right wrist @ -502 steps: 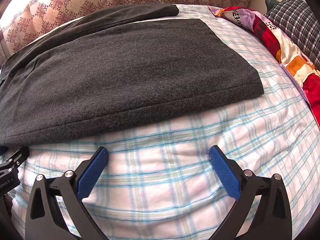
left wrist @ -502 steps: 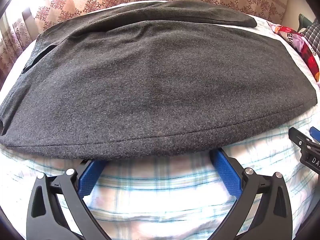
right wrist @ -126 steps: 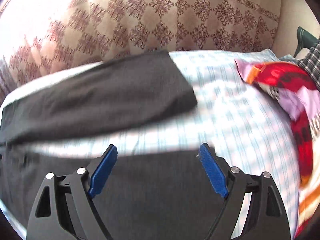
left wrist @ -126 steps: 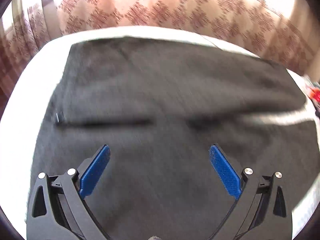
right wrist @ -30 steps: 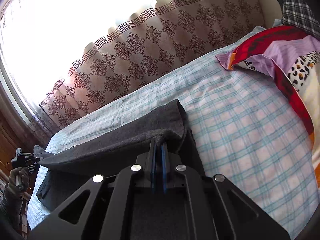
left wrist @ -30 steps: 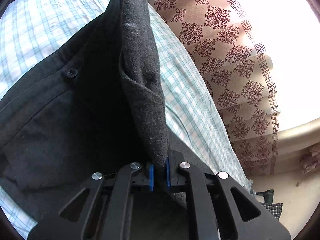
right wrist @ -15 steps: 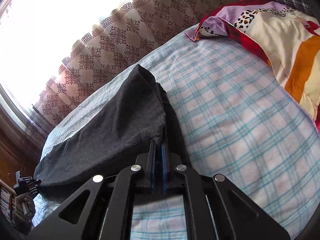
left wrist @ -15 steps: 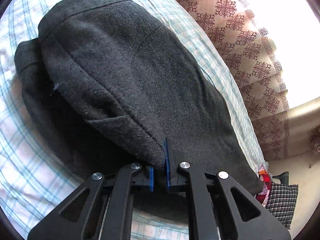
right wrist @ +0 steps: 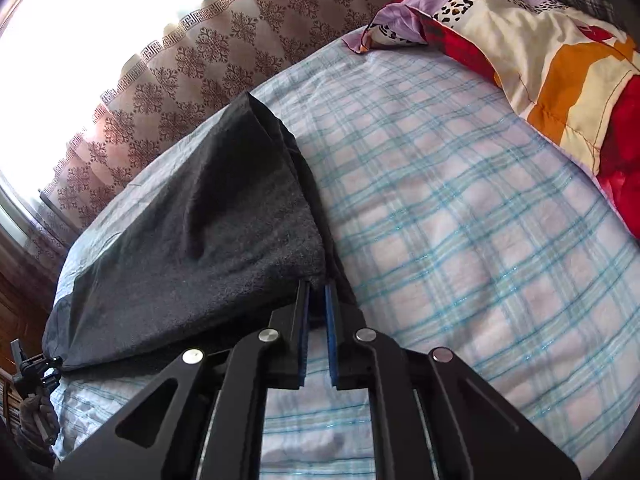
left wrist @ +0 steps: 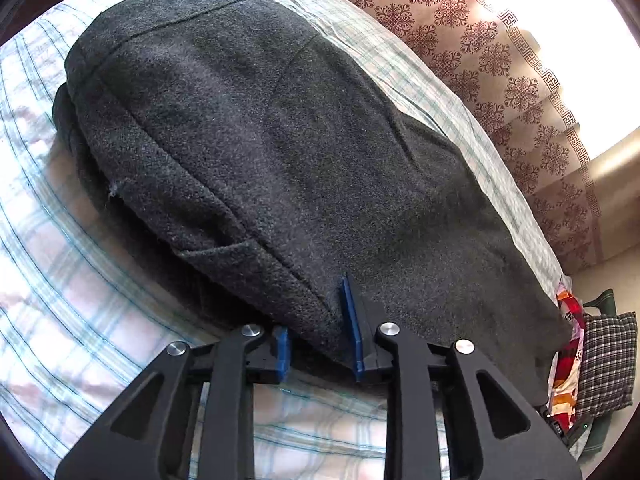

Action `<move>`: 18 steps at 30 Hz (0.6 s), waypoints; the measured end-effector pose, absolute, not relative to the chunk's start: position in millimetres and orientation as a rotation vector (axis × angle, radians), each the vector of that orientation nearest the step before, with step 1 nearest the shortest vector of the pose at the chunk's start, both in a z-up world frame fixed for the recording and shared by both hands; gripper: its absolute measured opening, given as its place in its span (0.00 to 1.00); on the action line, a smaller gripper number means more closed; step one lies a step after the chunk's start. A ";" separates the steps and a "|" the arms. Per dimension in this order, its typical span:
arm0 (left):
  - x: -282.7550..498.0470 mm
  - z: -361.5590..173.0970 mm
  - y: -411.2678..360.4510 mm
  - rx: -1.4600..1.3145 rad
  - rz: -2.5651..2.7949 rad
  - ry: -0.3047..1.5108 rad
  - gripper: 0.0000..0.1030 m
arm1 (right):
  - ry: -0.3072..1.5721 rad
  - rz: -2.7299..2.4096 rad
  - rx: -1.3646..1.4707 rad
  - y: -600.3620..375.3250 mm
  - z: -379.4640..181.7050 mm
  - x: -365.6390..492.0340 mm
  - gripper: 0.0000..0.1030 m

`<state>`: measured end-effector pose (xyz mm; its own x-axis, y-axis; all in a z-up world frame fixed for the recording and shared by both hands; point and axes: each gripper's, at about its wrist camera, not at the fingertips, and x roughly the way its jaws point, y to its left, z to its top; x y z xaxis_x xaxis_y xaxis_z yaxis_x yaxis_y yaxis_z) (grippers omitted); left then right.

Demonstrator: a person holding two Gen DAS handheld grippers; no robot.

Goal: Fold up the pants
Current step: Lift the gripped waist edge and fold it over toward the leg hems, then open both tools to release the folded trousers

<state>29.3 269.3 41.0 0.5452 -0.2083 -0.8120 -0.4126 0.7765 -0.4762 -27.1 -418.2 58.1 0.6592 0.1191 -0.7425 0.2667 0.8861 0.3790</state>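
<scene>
Now the dark grey pants (left wrist: 304,168) are laid doubled over on the checked bedsheet (left wrist: 72,280), well short of the patterned curtain (left wrist: 500,80) behind. At the pants' near left corner the left gripper (left wrist: 320,332) has just been opening — its jaws stand slightly parted, the folded edge between them but apparently no longer pinched. At the near right corner the right gripper (right wrist: 316,320) has likewise been easing apart; only a narrow gap is seen, the cloth's corner just at its tips and seemingly let go. If either tool is drawn back while wool is caught on a blue pad (left wrist: 352,320), the top layer could be dragged askew — and the corners misaligned.
</scene>
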 end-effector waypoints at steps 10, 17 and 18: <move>2.5 58.0 263.2 -0.553 0.074 1.033 0.41 | 0.864 -0.180 0.569 -426.5 73.4 -57.7 0.53; -21.8 97.8 268.3 -0.401 0.104 0.954 0.56 | 0.817 0.016 0.804 -388.6 85.3 -42.8 0.53; -18.7 102.5 267.9 -0.371 0.113 0.941 0.58 | 0.834 0.010 0.828 -386.1 82.1 -37.2 0.53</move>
<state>-18.7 267.9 102.5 0.5887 -0.0649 -0.8058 -0.2546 0.9311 -0.2610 -37.2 -386.1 82.1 0.6905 0.3149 -0.6512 0.2995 0.6950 0.6537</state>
